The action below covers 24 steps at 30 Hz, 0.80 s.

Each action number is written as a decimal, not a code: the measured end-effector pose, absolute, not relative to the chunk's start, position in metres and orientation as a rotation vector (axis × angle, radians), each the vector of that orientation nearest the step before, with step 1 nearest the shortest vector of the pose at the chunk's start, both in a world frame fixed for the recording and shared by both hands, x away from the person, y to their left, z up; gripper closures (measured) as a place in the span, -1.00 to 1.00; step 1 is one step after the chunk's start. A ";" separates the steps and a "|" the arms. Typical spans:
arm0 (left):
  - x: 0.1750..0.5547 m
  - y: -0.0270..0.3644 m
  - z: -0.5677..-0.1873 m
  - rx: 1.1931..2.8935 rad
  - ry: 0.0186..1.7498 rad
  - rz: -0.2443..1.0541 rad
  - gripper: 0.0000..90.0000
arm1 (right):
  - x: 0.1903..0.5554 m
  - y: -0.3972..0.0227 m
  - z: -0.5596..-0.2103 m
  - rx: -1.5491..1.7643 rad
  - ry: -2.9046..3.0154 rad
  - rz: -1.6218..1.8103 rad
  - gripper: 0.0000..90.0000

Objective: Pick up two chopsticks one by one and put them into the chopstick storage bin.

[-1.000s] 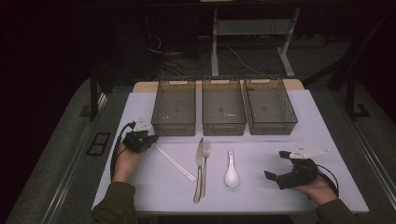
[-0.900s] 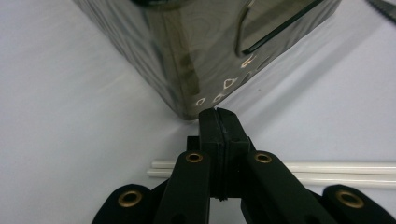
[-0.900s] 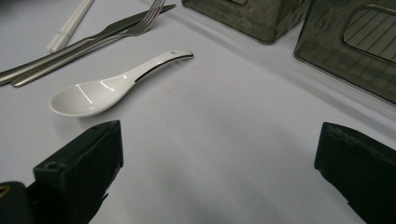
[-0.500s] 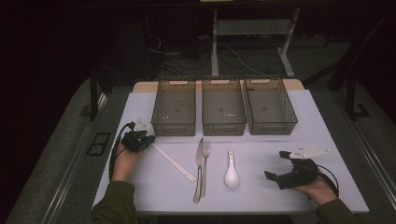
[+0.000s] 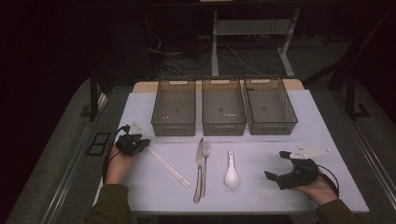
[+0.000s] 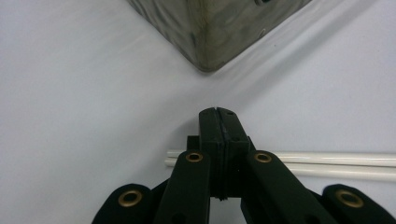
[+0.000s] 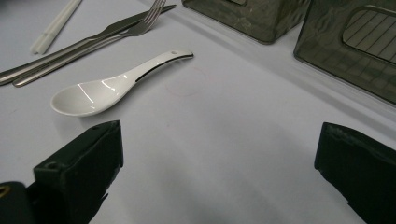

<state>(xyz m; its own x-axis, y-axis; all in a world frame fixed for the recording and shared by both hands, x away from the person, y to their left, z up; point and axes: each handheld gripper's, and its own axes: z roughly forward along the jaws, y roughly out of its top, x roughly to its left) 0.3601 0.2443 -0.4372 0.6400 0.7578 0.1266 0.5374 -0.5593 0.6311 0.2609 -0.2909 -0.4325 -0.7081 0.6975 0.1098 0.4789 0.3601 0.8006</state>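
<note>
left claw closed over chopsticks' end, nothing gripped | right claw open, right of spoon | fork left of spoon

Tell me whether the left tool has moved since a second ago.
No. In the high view the left tool sits at the same spot beside the left bin's near corner, shut at the end of the white chopsticks.

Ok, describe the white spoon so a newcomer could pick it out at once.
Start from the three bins along the table's far edge. In front of the middle one lie the utensils. The white spoon is right of the knife and fork: the short, glossy ceramic piece.
</note>
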 end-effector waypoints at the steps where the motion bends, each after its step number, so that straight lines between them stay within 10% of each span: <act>1: 0.359 0.245 -0.437 2.314 1.005 0.525 0.98 | 0.261 -0.291 -0.433 1.051 2.374 1.269 -0.97; 24: 0.306 0.201 -0.418 2.298 0.687 0.351 0.34 | 0.260 -0.291 -0.432 1.045 2.377 1.276 -0.97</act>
<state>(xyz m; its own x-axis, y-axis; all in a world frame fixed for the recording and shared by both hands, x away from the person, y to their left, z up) 0.3061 0.2009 -0.4179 0.8222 0.5666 0.0543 0.3761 -0.6123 0.6954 0.2599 -0.2914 -0.4318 -0.7122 0.6930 0.1117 0.4759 0.3597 0.8026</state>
